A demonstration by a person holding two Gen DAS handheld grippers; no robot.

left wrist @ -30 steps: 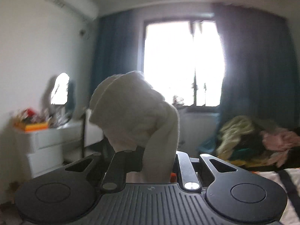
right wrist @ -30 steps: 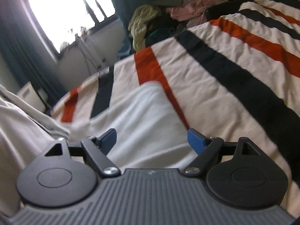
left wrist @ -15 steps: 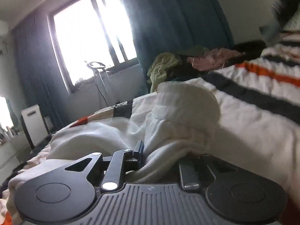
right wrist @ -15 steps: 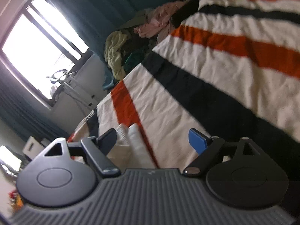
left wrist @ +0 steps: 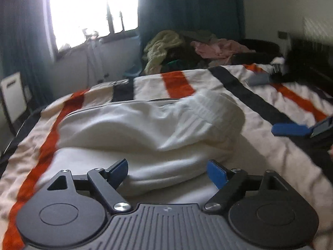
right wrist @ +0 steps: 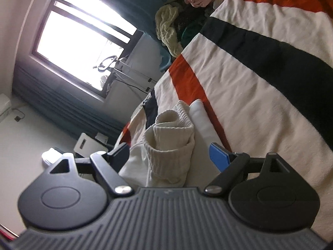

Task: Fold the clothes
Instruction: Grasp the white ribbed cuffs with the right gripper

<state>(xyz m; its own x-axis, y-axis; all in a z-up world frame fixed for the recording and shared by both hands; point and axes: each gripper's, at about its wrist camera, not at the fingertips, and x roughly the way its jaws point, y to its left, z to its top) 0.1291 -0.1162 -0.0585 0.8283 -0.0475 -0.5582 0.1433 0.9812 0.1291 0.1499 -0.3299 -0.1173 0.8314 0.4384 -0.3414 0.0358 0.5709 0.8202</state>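
nearest the left camera, the left gripper (left wrist: 167, 169) stands wide, its 2 blue-padded fingers spread apart with nothing held, just short of the white garment (left wrist: 149, 129). that garment lies bunched in folds on the striped bedspread (left wrist: 260, 104), ribbed cuff at its right end. the right gripper (right wrist: 169, 153) is likewise spread wide, the ribbed cuff (right wrist: 170, 141) rising between its fingers, unpinched. farther off, a pile of clothes (left wrist: 187, 48) sits beyond the bed, then dark curtains (left wrist: 187, 6) and the bright window (left wrist: 91, 10).
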